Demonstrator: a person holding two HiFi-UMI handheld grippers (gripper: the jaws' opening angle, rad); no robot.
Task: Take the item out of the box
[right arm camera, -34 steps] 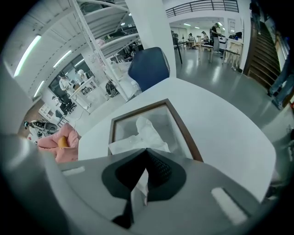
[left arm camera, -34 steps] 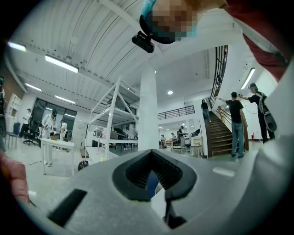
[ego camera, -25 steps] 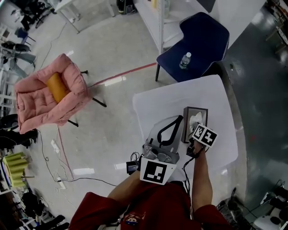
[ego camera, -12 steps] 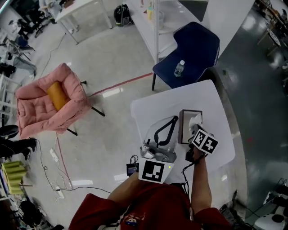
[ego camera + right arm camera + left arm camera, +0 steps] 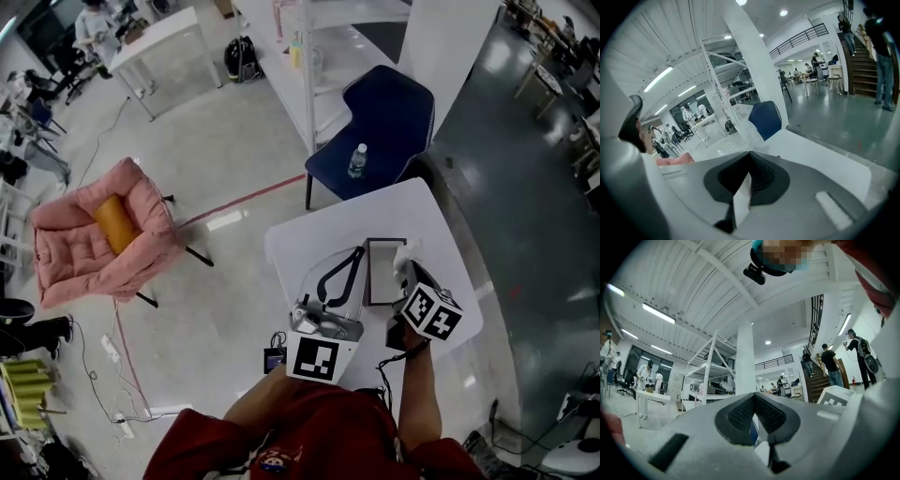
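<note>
the white sheet (image 5: 405, 254) looks like thin paper or tissue: very light, limp, easy to tear and with no stiffness of its own. it wants a pinch on a bunched part, not on a single edge, and a slow, straight pull. the right claw (image 5: 750, 161) is clamped together on it, with a narrow white strip running down between the pads. in the head view the sheet is a crumpled tuft at the far right edge of the open box (image 5: 367, 272), just ahead of the right claw (image 5: 410, 274). the gripped strip lies along the jaws. the tuft's own long axis is too small to tell. the box's long axis runs away from the person on the white counter (image 5: 309, 239). the left claw (image 5: 753, 397) has its tips together, with nothing seen between them.
</note>
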